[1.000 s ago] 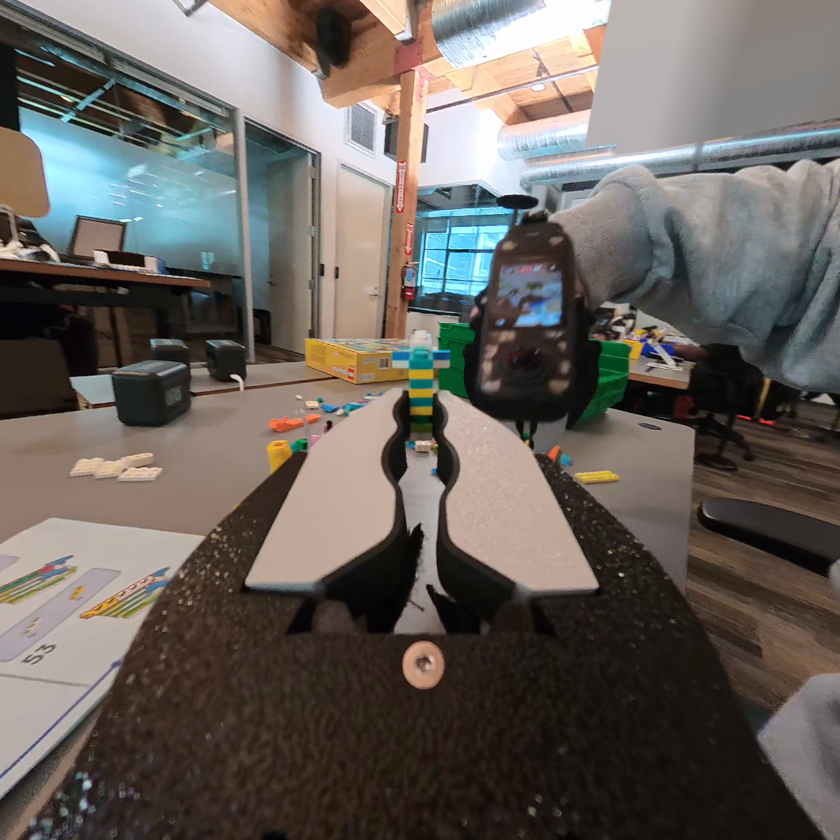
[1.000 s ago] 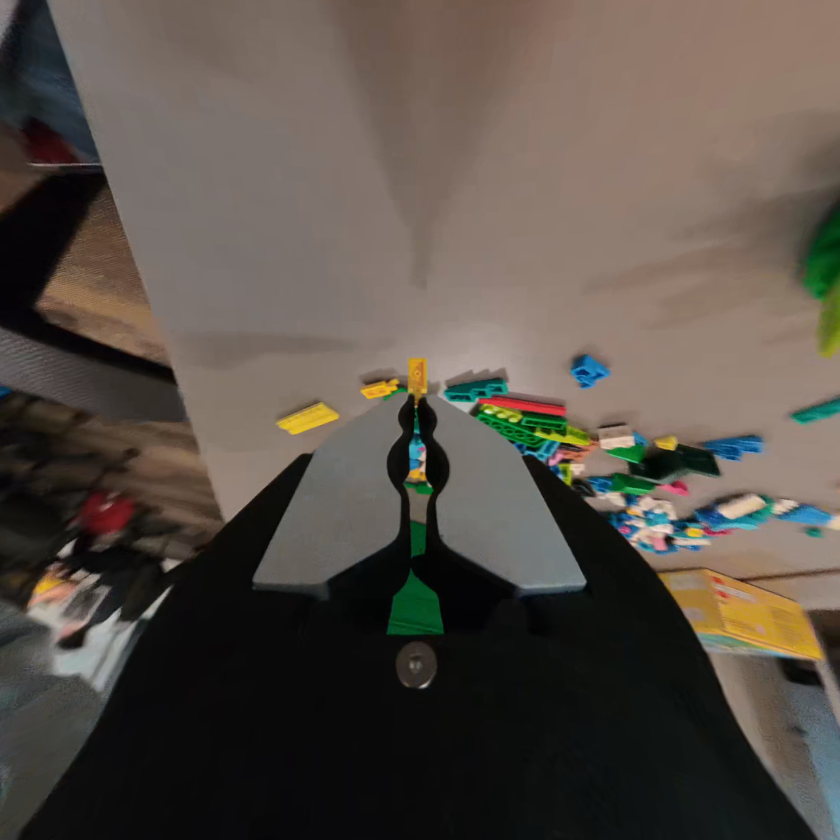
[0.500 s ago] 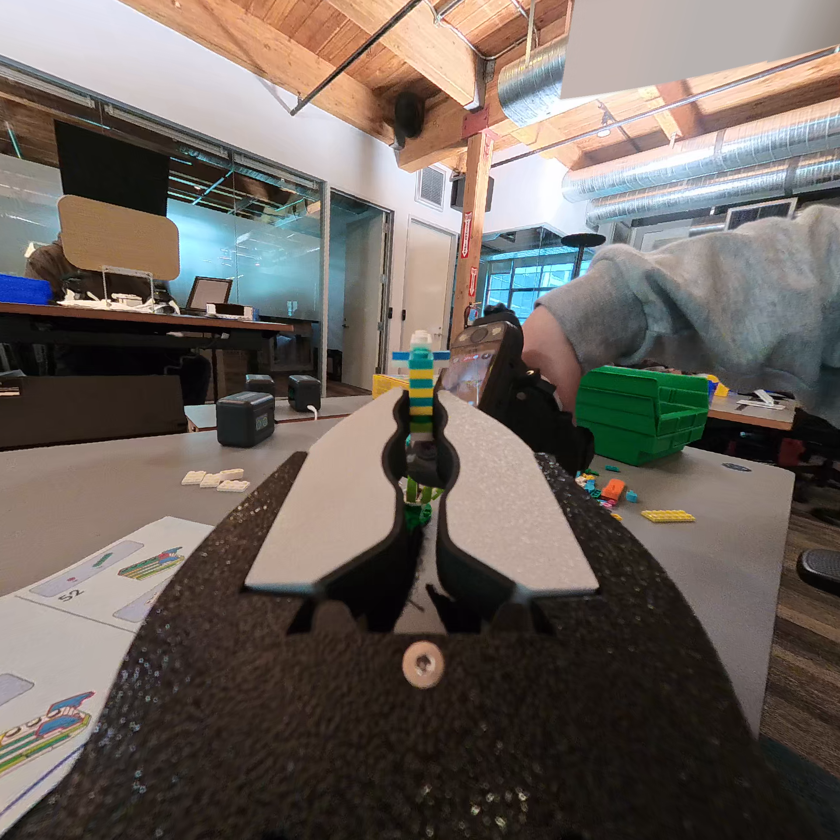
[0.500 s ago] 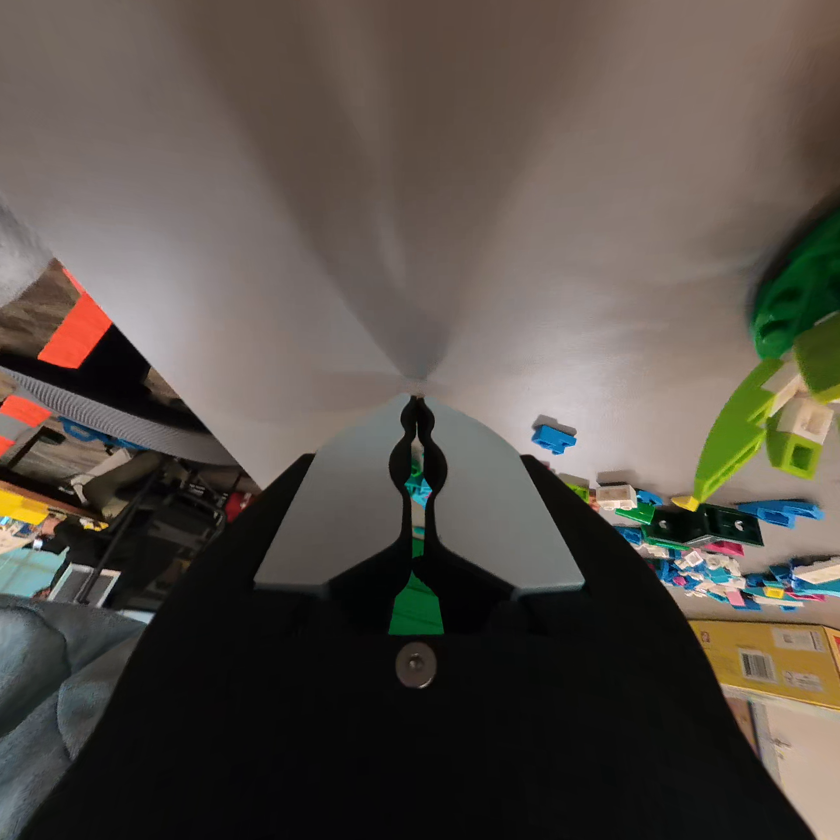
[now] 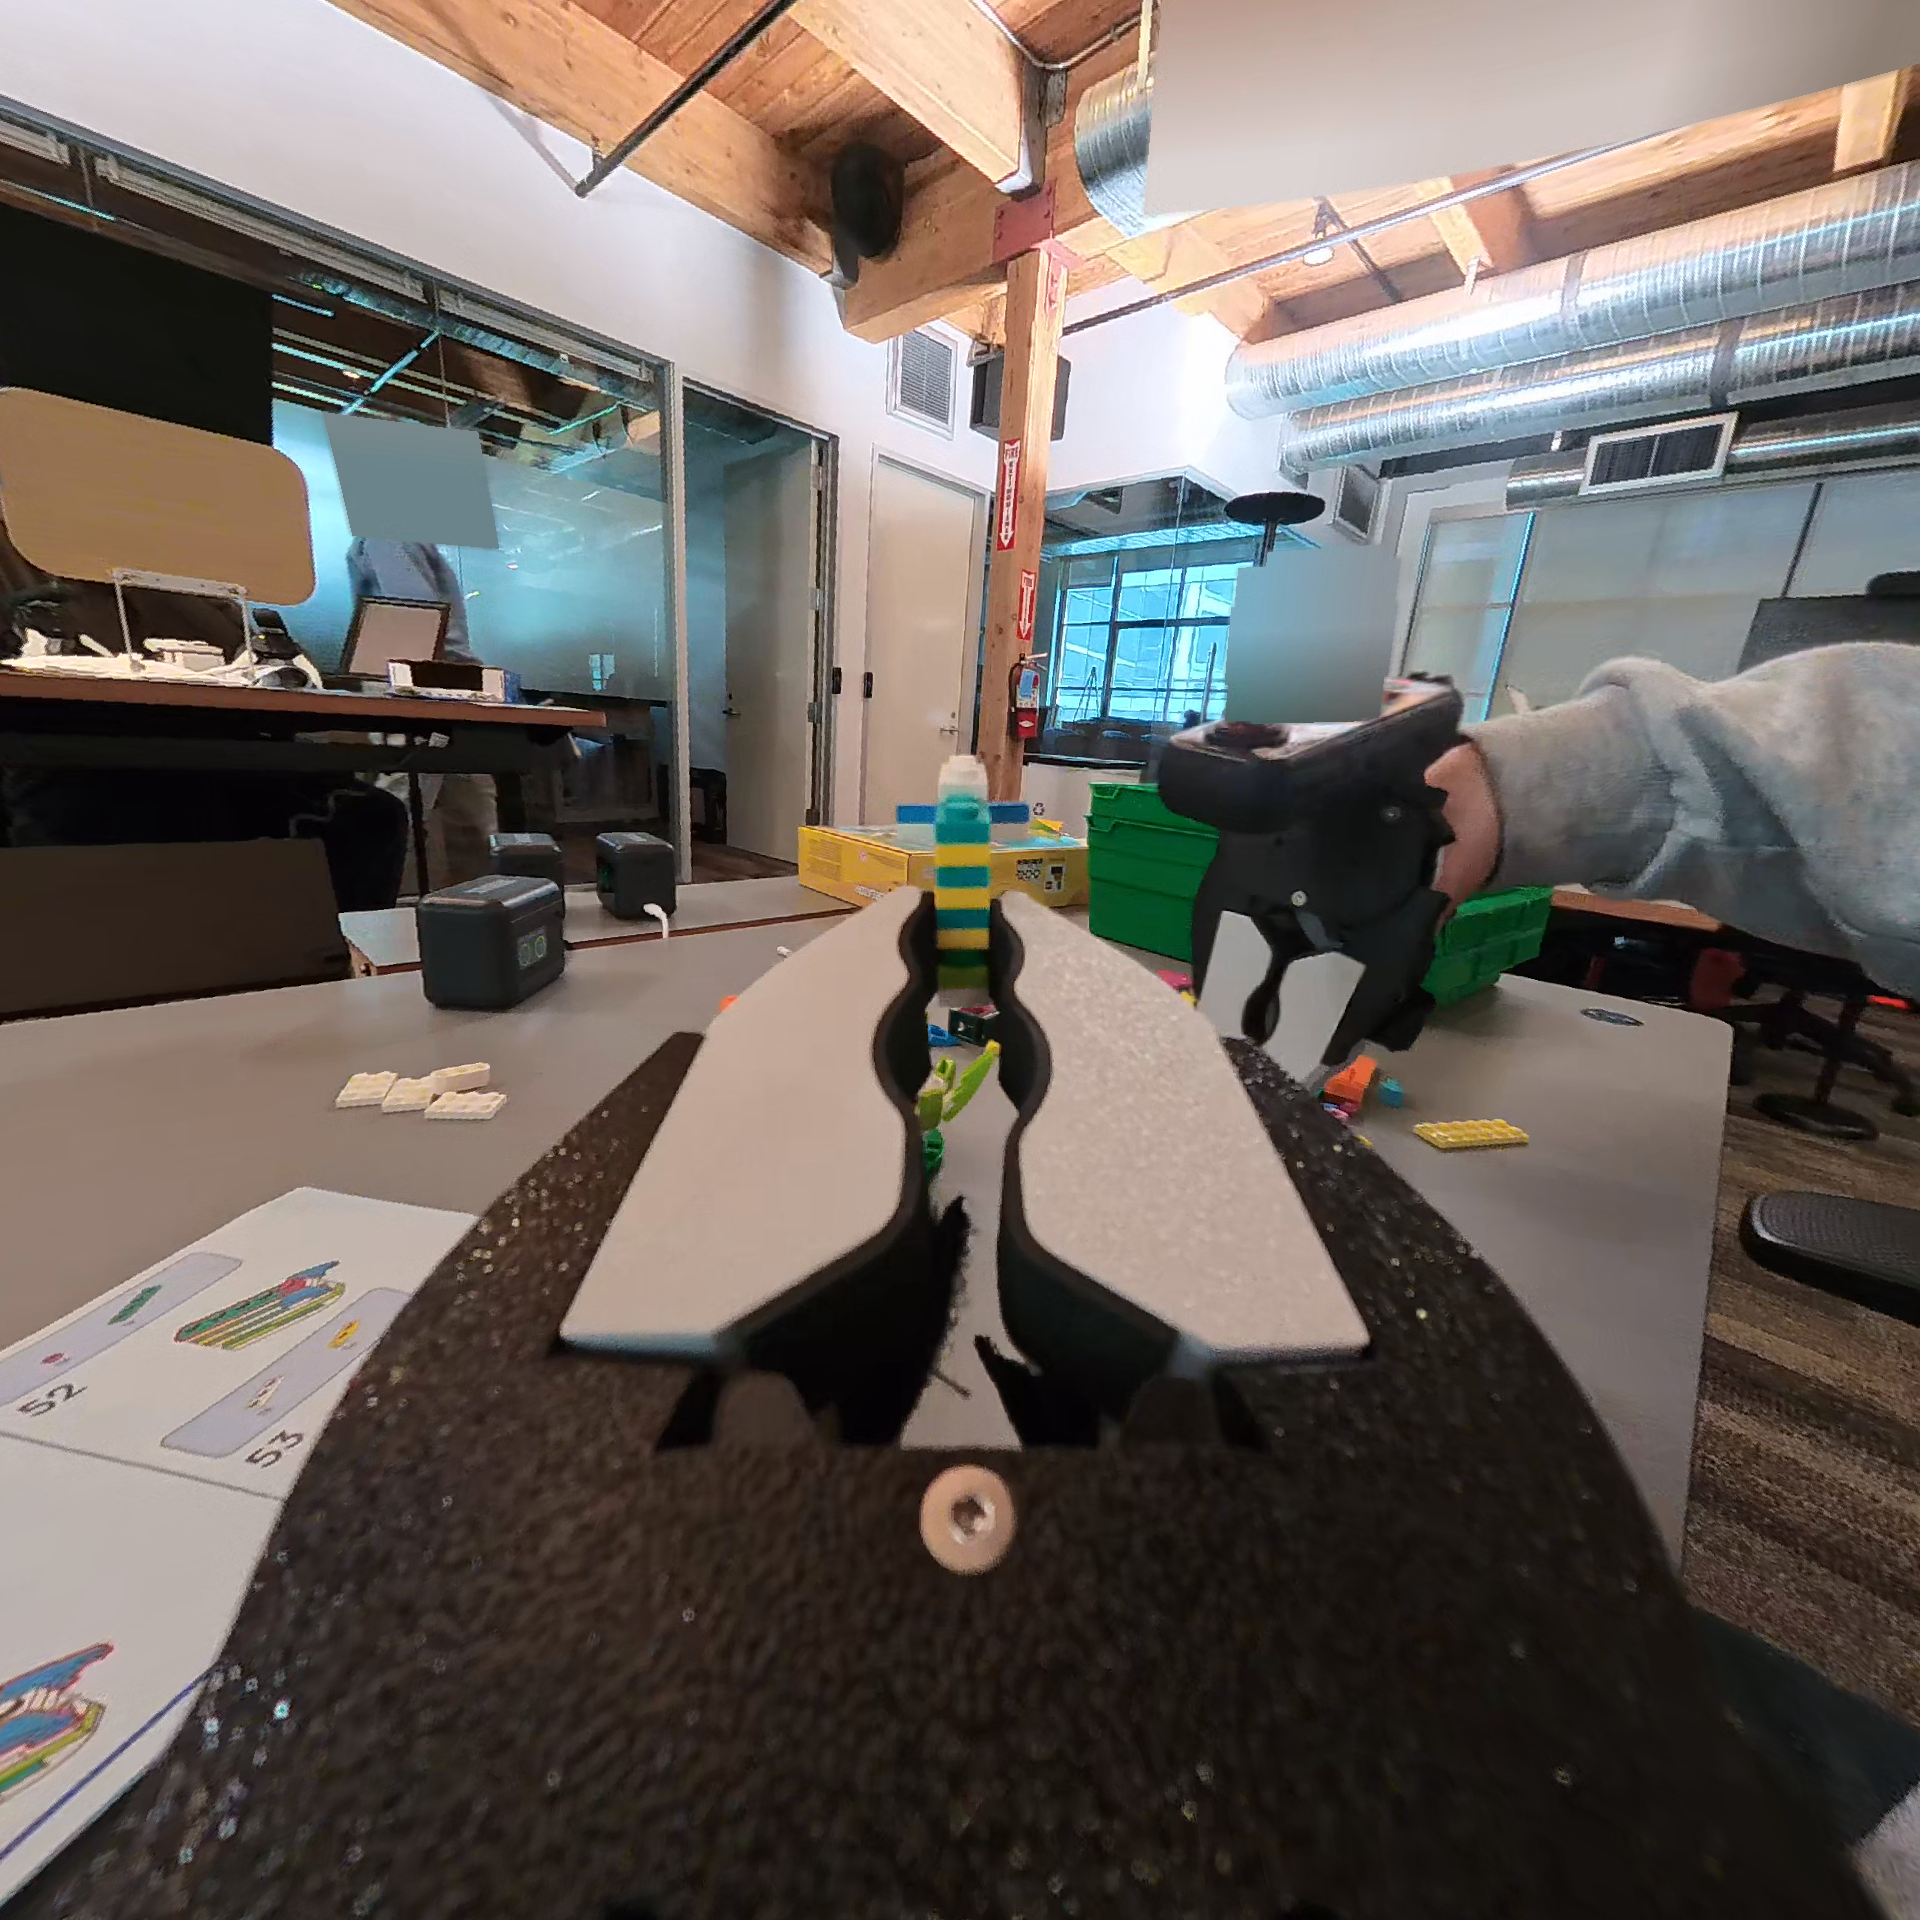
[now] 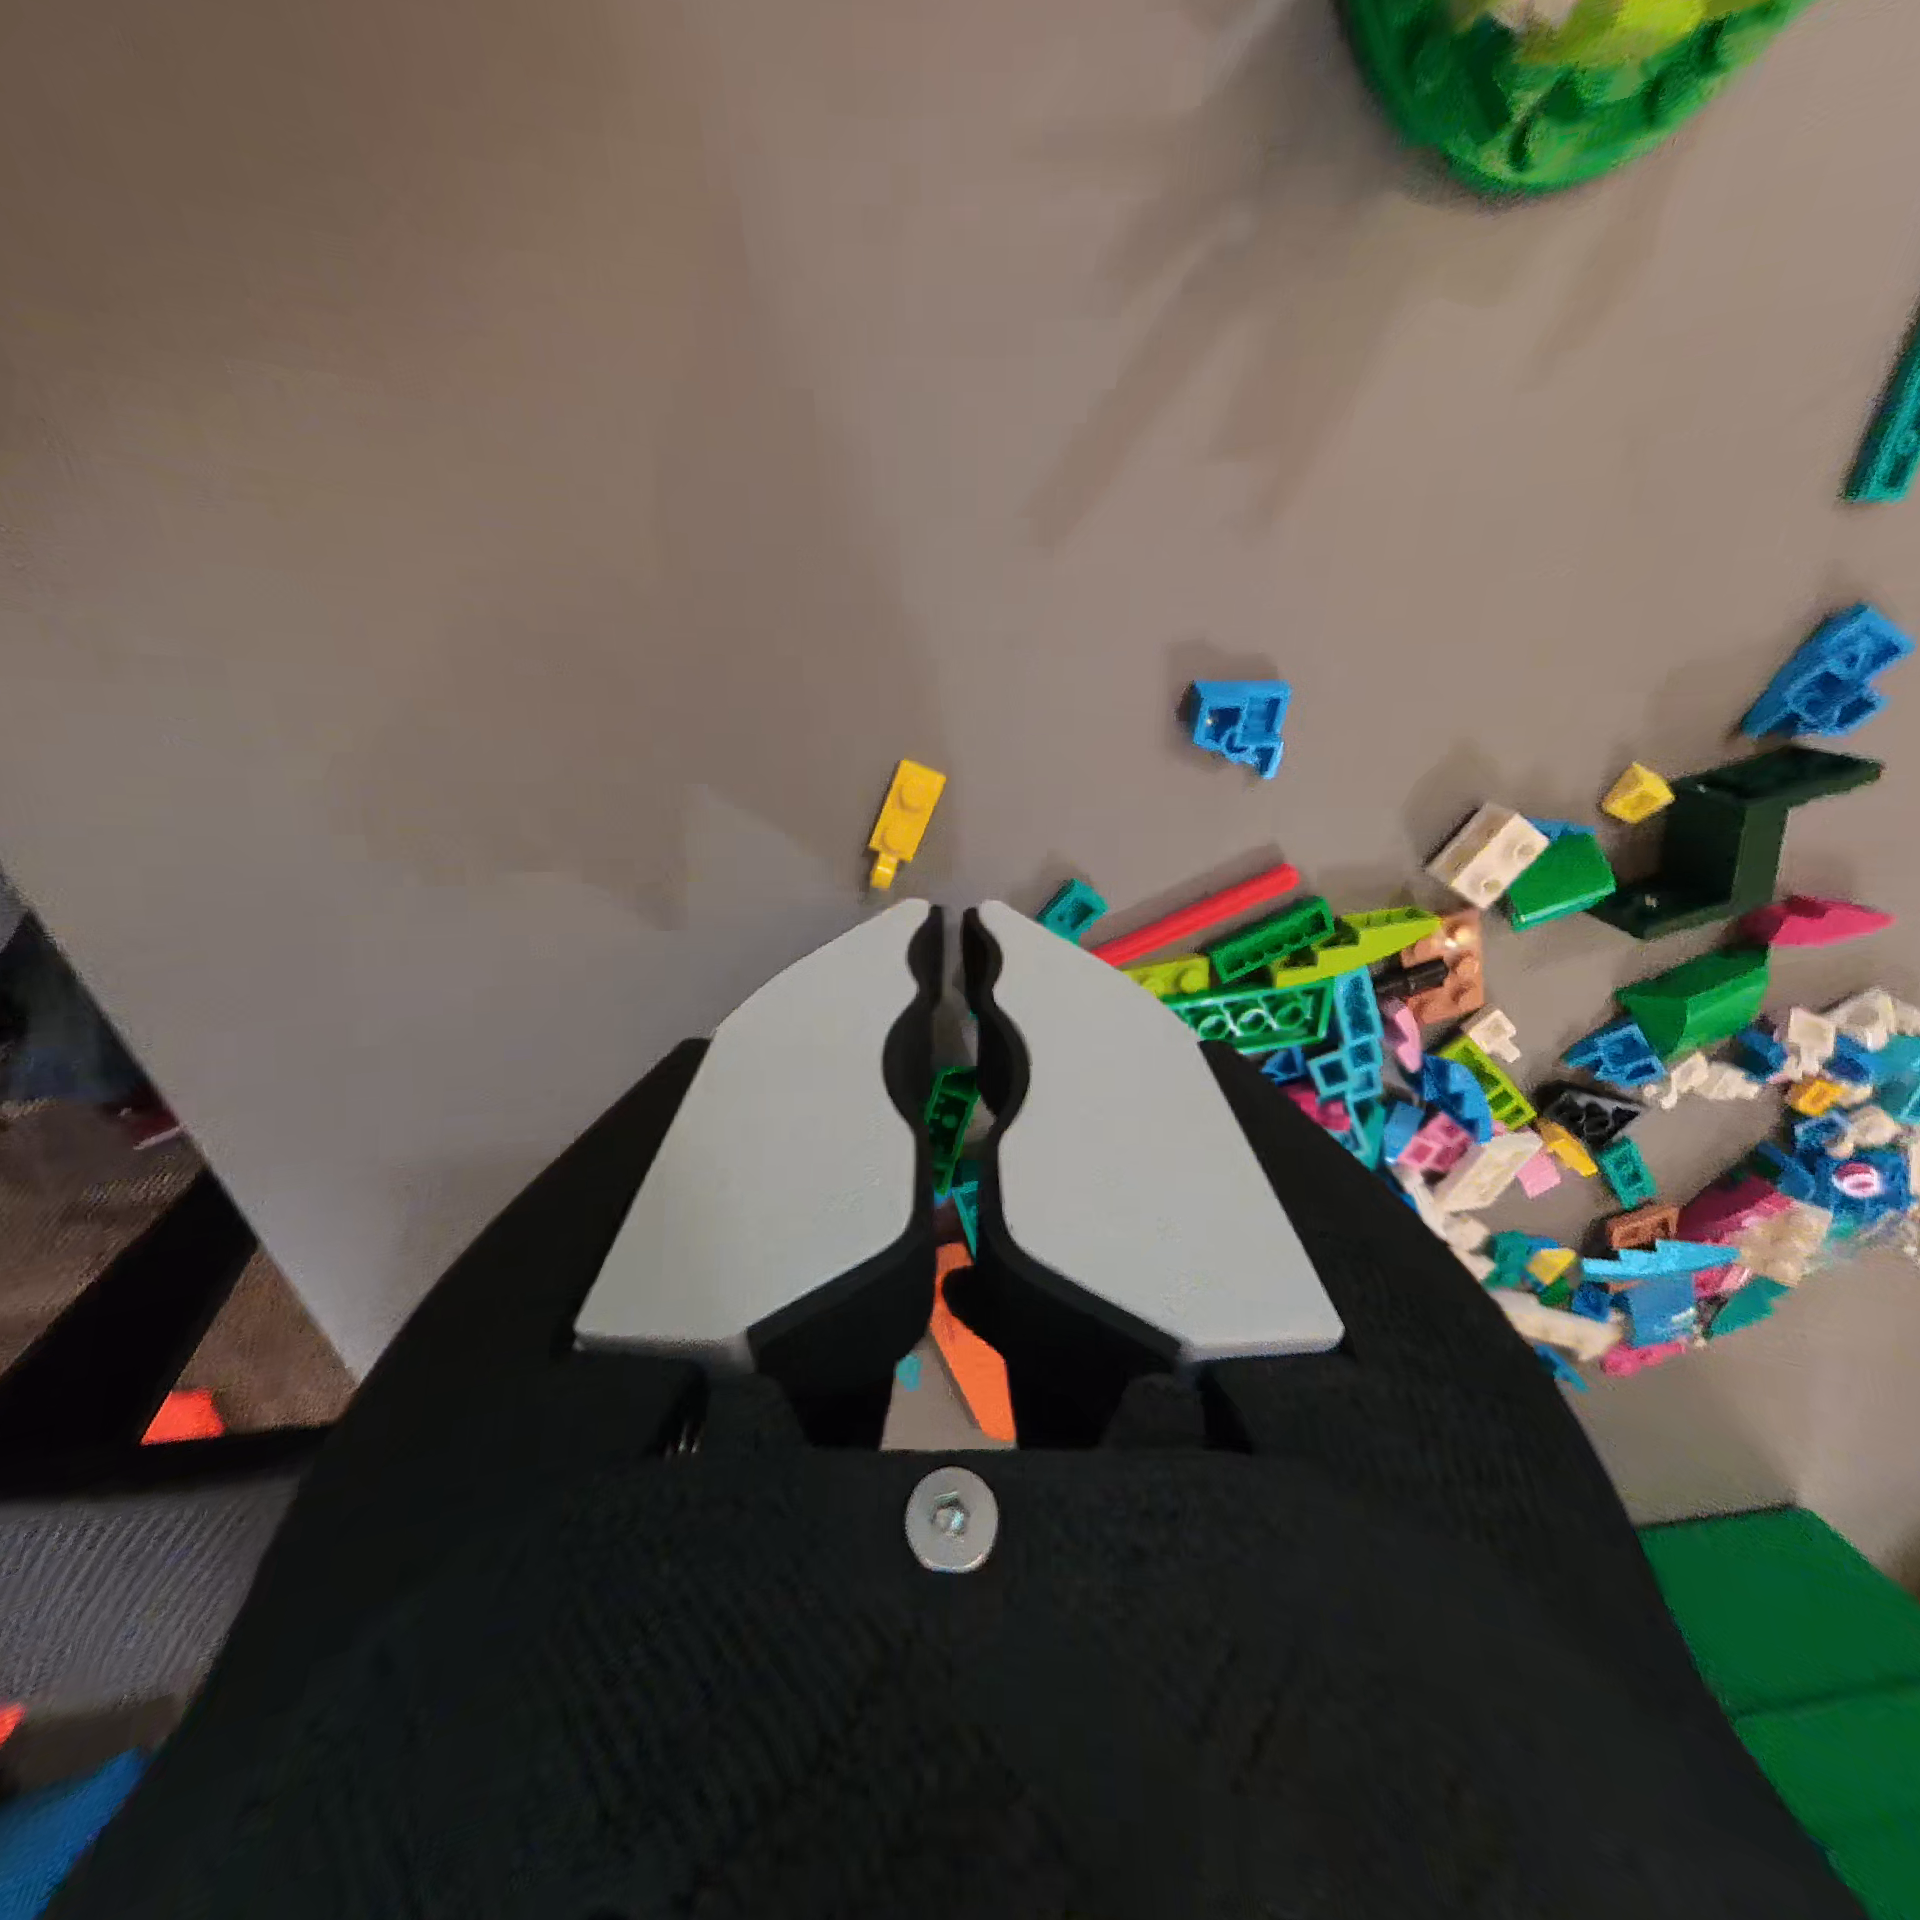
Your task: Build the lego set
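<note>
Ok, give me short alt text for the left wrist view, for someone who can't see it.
The left tongs grip an upright stack of teal and yellow bricks above a grey table. The right tongs hover over loose bricks, held by a grey-sleeved hand.

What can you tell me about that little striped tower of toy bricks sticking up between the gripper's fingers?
The striped brick tower is a narrow upright stack of plastic toy bricks in teal, yellow and green bands, topped by a whitish piece, with a blue crosspiece jutting out both ways near the top. The left gripper clamps its lower part between its two black-edged fingers, so the tower stands straight above the grey table. Its bottom end is hidden.
</note>
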Tool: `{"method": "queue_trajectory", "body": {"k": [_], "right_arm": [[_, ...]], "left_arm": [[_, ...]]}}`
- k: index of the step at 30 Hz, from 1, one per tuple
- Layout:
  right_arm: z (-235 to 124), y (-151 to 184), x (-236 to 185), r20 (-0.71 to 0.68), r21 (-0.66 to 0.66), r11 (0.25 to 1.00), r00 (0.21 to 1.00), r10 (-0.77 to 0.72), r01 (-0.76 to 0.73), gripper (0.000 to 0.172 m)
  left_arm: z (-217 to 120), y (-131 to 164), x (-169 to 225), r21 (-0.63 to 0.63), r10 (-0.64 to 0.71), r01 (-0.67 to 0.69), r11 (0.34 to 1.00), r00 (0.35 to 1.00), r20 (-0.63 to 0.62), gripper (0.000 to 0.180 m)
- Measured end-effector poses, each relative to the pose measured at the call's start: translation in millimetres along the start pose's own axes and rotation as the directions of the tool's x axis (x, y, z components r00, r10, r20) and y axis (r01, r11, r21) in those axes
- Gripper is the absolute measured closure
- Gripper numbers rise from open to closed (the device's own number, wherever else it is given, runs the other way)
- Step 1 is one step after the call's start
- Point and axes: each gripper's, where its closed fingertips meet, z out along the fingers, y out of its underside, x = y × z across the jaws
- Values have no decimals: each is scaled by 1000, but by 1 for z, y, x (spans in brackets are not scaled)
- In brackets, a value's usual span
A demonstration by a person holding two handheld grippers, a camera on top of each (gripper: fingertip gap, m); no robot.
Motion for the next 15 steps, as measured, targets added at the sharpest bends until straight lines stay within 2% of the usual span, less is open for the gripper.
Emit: {"method": "queue_trajectory", "body": {"k": [5,11,15], "right_arm": [[3,3,4,-107,27,1000,994,13,-10,172],[4,-13,-13,-34,95,995,999,19,-16,172],[1,-37,-17,-34,198,980,999,39,-31,172]], "left_arm": [[0,0,2,-3,3,-3,1000,1000,-11,172],[1,1,4,-9,2,-2,1000,1000,-22,172],[1,1,4,-12,-2,1,1000,1000,-30,172]]}}
